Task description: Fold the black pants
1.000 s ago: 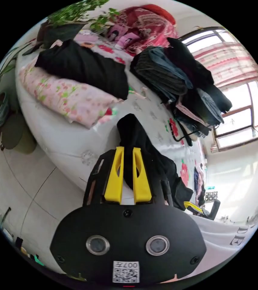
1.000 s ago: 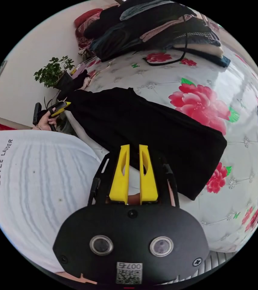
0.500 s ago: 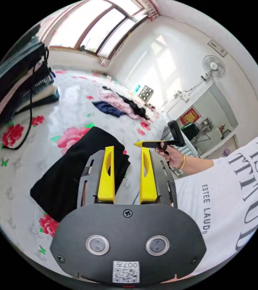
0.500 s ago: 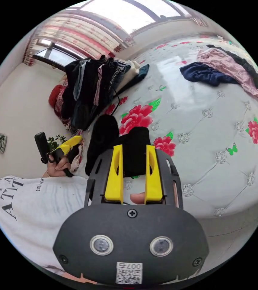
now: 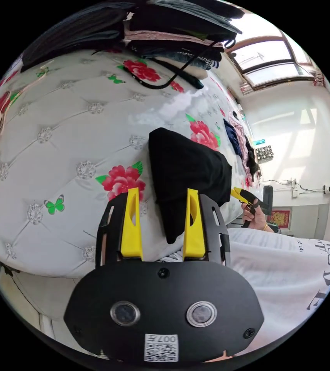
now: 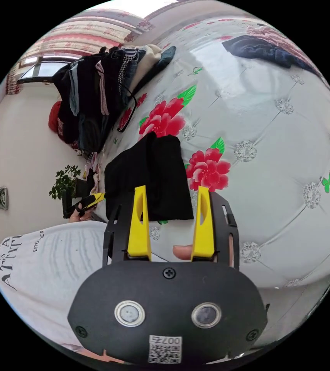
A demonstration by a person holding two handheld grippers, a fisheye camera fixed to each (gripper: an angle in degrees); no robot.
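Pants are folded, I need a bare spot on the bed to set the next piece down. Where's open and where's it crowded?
Open quilted bedspread lies beside the folded black pants, between them and the dark blue garment further up the bed. Another bare stretch sits on the pants' other side, around the green butterfly print. It is crowded at the stacked clothes pile with its looping black strap.

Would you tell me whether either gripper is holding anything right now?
Nothing: the left gripper and right gripper are both open, with the black pants lying folded on the bed.

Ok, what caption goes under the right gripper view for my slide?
Open right gripper over the folded black pants on a flowery bed.
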